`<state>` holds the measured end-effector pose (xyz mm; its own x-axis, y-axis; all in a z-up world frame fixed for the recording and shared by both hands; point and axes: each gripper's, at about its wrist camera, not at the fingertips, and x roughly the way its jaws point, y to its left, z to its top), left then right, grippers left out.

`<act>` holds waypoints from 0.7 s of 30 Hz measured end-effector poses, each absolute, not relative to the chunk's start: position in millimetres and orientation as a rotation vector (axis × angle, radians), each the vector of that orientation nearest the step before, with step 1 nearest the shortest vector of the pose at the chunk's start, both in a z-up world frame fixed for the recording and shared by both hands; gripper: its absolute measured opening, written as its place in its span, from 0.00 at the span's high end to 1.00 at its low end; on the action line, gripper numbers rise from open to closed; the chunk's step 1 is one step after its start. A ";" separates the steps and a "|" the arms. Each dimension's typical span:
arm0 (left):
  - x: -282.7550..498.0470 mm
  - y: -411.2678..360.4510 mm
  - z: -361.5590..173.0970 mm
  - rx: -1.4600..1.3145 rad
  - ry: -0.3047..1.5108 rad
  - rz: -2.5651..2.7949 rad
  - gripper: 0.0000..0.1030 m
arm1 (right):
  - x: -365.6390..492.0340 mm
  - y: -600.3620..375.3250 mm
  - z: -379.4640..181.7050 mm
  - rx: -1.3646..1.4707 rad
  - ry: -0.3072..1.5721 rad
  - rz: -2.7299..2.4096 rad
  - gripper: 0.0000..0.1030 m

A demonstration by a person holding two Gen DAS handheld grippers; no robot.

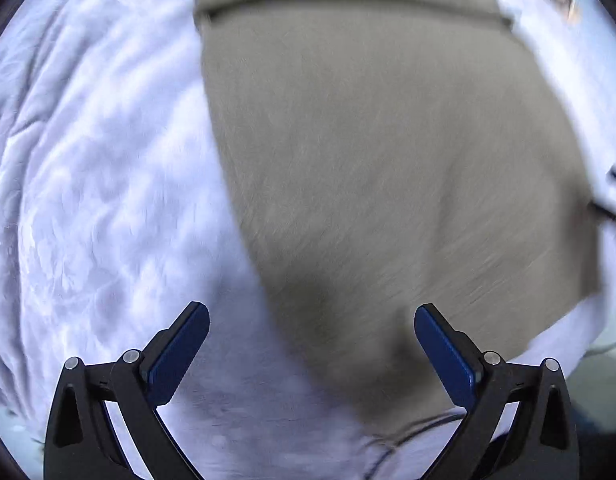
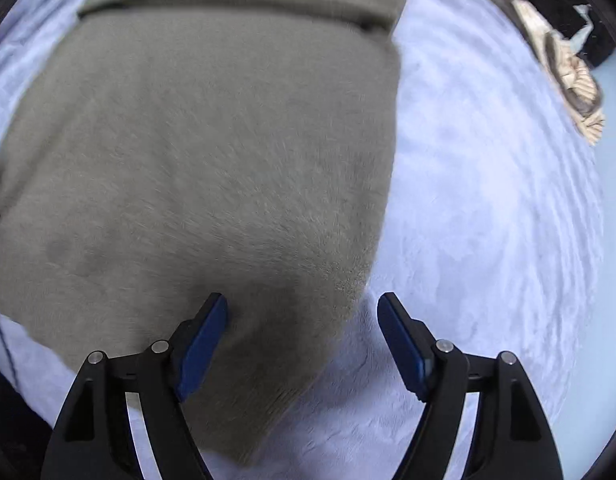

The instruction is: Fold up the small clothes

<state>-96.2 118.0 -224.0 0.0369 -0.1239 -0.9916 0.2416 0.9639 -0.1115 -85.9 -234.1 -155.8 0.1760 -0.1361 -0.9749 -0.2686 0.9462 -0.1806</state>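
A grey-olive knit garment lies flat on a pale lavender blanket, with a folded band across its far end. My left gripper is open and empty, hovering over the garment's near left edge. In the right wrist view the same garment fills the left and centre. My right gripper is open and empty, straddling the garment's near right corner with its ribbed hem. Both views are blurred by motion.
The blanket spreads to the right of the garment. A patterned beige and dark cloth and a black item lie at the far right edge. A thin dark cable runs near the blanket's front.
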 end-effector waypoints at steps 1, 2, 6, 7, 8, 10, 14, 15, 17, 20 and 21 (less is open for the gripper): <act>-96.9 112.2 -217.9 0.053 1.486 -0.289 0.00 | -88.2 -221.7 -149.0 -0.332 1.373 0.114 0.22; -97.3 100.5 -216.1 0.032 1.481 -0.295 0.00 | -89.3 -207.0 -148.3 -0.311 1.372 0.140 0.22; -121.2 58.9 -249.7 0.101 1.579 -0.269 0.00 | -98.7 -173.5 -188.4 -0.310 1.515 0.238 0.22; -133.8 58.7 -264.0 0.172 1.617 -0.233 0.00 | -109.6 -176.3 -206.0 -0.390 1.560 0.224 0.22; -145.5 63.7 -269.9 0.199 1.630 -0.221 0.00 | -119.2 -183.4 -212.5 -0.424 1.564 0.228 0.22; -164.5 82.8 -258.6 0.173 1.606 -0.205 0.00 | -136.8 -209.1 -204.2 -0.367 1.530 0.261 0.22; -199.6 151.1 -223.7 0.040 1.572 -0.027 0.00 | -155.2 -278.7 -167.3 -0.209 1.478 0.166 0.22; -203.2 167.3 -219.7 -0.030 1.579 0.010 0.00 | -157.8 -295.7 -161.7 -0.144 1.470 0.153 0.22; -203.6 189.6 -216.4 -0.167 1.581 0.056 0.00 | -157.9 -325.6 -160.5 -0.018 1.472 0.133 0.22; -192.7 193.1 -220.6 -0.323 1.584 0.024 0.00 | -153.6 -343.1 -177.5 0.124 1.512 0.158 0.22; -182.0 191.3 -224.7 -0.344 1.595 0.014 0.00 | -152.9 -345.0 -182.2 0.164 1.526 0.182 0.22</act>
